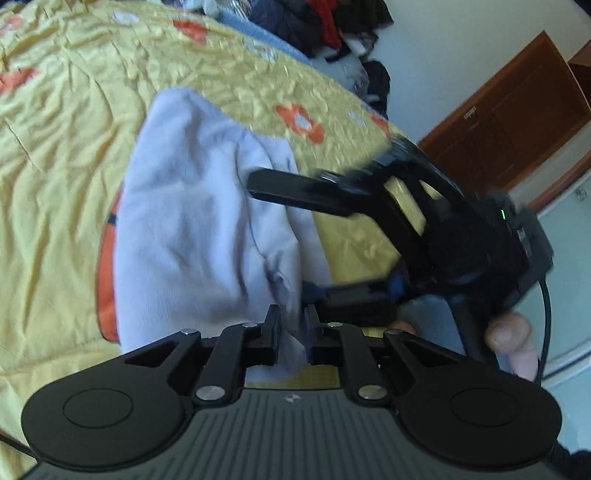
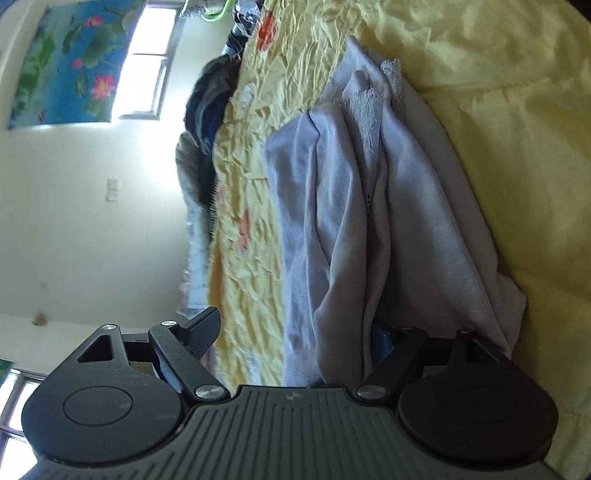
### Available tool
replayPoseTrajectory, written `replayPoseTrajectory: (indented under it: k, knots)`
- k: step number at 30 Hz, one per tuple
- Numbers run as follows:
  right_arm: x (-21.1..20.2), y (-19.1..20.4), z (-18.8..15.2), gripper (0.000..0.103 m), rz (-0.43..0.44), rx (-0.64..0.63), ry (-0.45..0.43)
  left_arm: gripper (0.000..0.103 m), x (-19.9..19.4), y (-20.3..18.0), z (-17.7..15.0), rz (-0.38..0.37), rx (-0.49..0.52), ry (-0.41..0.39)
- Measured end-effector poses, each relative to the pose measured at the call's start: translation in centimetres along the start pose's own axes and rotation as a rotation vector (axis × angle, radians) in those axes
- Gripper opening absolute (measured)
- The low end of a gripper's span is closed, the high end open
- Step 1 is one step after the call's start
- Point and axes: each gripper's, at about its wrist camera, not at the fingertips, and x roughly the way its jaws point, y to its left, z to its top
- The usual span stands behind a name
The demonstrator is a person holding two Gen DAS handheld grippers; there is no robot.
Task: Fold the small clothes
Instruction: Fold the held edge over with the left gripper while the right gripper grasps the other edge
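A pale lilac garment [image 1: 192,221] lies crumpled on the yellow flowered bedspread [image 1: 66,147]. My left gripper [image 1: 293,332] is shut on a fold at its near edge, with cloth showing between the pads. My right gripper [image 1: 282,236] comes in from the right, turned on its side and open wide. One finger [image 1: 280,188] lies over the cloth, the other [image 1: 351,291] is low beside it. In the right wrist view the garment [image 2: 351,184], with a lace trim [image 2: 365,107], hangs bunched between the spread jaws of my right gripper [image 2: 299,325] and hides the right-hand finger.
A pile of dark and red clothes [image 1: 317,22] sits at the bed's far end. A wooden door [image 1: 517,122] stands at the right, and a person's fingers [image 1: 513,339] hold the right gripper's handle. A window [image 2: 151,62] and flower poster [image 2: 66,62] are on the wall.
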Motion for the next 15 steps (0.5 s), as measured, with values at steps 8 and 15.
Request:
replayPoseTrajectory:
  k: [8,15]
  knots:
    - [1.0,-1.4,0.5,0.019,-0.087,0.035,0.038,0.013,-2.6,0.6,-0.4,0.013,0.037,-0.04]
    - [-1.6,4.0,0.2,0.019,-0.134,-0.28,0.002,0.013,-5.2,3.1,0.0,0.032,-0.031,-0.105]
